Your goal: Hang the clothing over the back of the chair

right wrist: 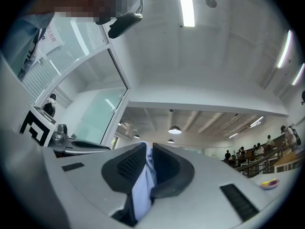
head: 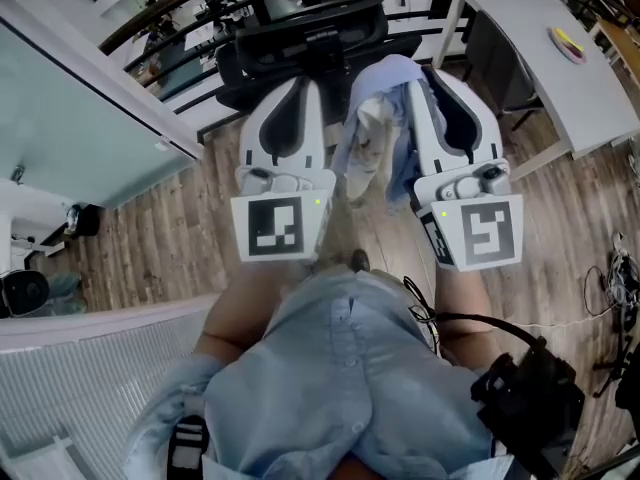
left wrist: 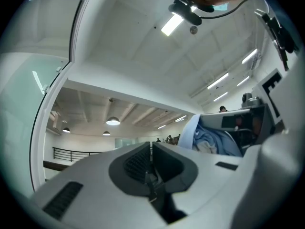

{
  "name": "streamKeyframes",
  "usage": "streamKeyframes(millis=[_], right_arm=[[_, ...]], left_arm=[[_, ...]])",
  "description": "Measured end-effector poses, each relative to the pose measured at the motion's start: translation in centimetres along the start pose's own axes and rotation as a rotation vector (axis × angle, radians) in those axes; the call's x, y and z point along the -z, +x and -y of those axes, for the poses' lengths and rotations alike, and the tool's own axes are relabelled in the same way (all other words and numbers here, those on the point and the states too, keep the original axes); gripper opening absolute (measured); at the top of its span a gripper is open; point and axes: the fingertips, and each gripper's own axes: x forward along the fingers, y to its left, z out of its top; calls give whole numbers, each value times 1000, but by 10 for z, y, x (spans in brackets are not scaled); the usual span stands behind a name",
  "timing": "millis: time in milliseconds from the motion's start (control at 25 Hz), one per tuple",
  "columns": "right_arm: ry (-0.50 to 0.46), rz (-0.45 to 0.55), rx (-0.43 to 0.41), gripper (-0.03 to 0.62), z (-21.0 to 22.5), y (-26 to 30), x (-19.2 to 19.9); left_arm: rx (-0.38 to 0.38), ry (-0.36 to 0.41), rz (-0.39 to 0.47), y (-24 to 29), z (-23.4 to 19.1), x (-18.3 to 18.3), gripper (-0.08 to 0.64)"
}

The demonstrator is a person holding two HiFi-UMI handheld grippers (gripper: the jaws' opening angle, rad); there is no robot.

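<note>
A light blue garment (head: 378, 128) hangs bunched between my two grippers in the head view. My right gripper (head: 432, 76) is shut on a fold of the garment (right wrist: 142, 185), which shows between its dark pads (right wrist: 164, 163). My left gripper (head: 300, 86) is beside it, jaws shut, with nothing visible between them (left wrist: 151, 150). The garment (left wrist: 214, 140) shows off to the right in the left gripper view. A black office chair (head: 310, 40) stands just beyond both grippers, its back toward me. Both grippers point slightly upward.
A white table (head: 560, 88) with a small dish (head: 568, 44) stands at the right. A glass partition (head: 70, 138) runs along the left, and a dark railing (head: 180, 8) crosses behind the chair. Cables (head: 620, 268) lie on the wood floor at the right.
</note>
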Motion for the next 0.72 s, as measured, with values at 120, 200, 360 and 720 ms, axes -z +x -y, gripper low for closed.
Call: streamKeyframes(millis=[120,200,360,720], right_arm=[[-11,7,-26,49,15,22,-1],[-15,9,-37,49,23,37,-1],[-15,20,-68,49,34,72,2],[-42,87,-91,49,43,135,-16]], left_arm=[[-27,1,14,20,-5,-4,17],[-42,0,14,31,-11,-3,17],[-83,-1,12,54,-28,2,17],[-164,-3,17,78,-83,15,17]])
